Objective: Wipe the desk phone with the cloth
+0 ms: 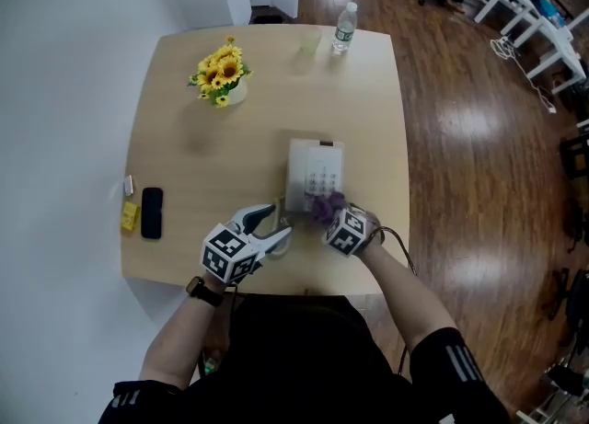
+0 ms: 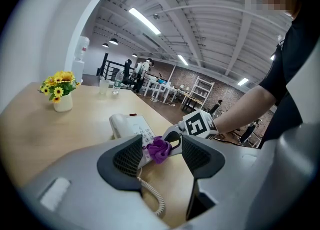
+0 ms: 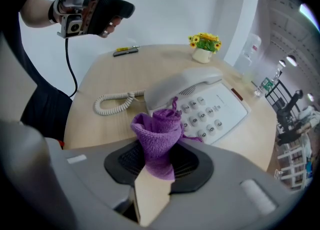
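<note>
A white desk phone [image 1: 315, 172] [image 2: 131, 126] [image 3: 210, 105] lies on the wooden table [image 1: 221, 128], handset on its left side, coiled cord [image 3: 114, 101] trailing toward the near edge. My right gripper [image 1: 333, 216] [image 3: 159, 160] is shut on a bunched purple cloth [image 1: 325, 207] [image 2: 159, 149] [image 3: 159, 133], which rests at the phone's near edge by the keypad. My left gripper [image 1: 274, 225] [image 2: 161, 158] hangs open just left of the phone's near corner, nothing between its jaws.
A pot of sunflowers [image 1: 221, 74] stands at the far left. A water bottle [image 1: 343, 28] and a glass [image 1: 309, 45] sit at the far edge. A black phone [image 1: 152, 212] and yellow item [image 1: 130, 217] lie at the left edge.
</note>
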Demonstrator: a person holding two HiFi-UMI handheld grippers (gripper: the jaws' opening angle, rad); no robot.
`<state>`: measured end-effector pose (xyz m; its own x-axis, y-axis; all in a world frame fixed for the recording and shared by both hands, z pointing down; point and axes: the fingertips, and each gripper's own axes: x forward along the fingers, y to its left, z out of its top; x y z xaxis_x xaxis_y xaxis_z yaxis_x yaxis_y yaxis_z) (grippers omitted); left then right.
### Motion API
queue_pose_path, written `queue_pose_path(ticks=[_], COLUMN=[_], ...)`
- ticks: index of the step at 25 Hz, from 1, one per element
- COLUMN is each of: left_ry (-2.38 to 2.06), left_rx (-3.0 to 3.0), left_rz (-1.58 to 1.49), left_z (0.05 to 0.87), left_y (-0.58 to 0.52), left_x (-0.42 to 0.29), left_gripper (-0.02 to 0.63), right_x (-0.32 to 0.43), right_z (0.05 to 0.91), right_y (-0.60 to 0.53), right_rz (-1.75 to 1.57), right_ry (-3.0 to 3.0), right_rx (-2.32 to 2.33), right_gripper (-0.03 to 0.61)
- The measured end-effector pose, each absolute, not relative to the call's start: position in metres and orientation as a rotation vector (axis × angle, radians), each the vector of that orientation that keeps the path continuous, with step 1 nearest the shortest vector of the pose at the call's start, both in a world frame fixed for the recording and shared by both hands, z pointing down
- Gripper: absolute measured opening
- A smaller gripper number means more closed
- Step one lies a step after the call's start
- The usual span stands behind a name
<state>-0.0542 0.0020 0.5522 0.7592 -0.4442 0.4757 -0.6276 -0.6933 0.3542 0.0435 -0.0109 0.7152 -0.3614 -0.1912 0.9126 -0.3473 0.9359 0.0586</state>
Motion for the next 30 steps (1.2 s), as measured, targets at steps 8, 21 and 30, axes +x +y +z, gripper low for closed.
queue_pose_path(ticks=[8, 21, 30], left_ry=[-0.792, -0.804, -0.872], left_rx=[2.461, 2.481, 2.499], left_rz=[0.497, 0.504, 0.475], left_z=[0.552, 0.535, 0.515], left_y=[0.006, 0.014, 0.030], left_x=[-0.049, -0.037, -0.031], left_gripper=[0.244, 0.244, 0.244], right_x=[0.098, 0.157, 0.171], right_z=[0.720, 0.640, 0.597], right_y=[-0.014, -0.001, 0.028], right_rz=[0.238, 0.786, 0.801], right_ry=[-1.872, -2.186, -2.349], right_rx=[0.492, 0.927, 0.984], right_gripper=[0.130, 0.132, 0.132])
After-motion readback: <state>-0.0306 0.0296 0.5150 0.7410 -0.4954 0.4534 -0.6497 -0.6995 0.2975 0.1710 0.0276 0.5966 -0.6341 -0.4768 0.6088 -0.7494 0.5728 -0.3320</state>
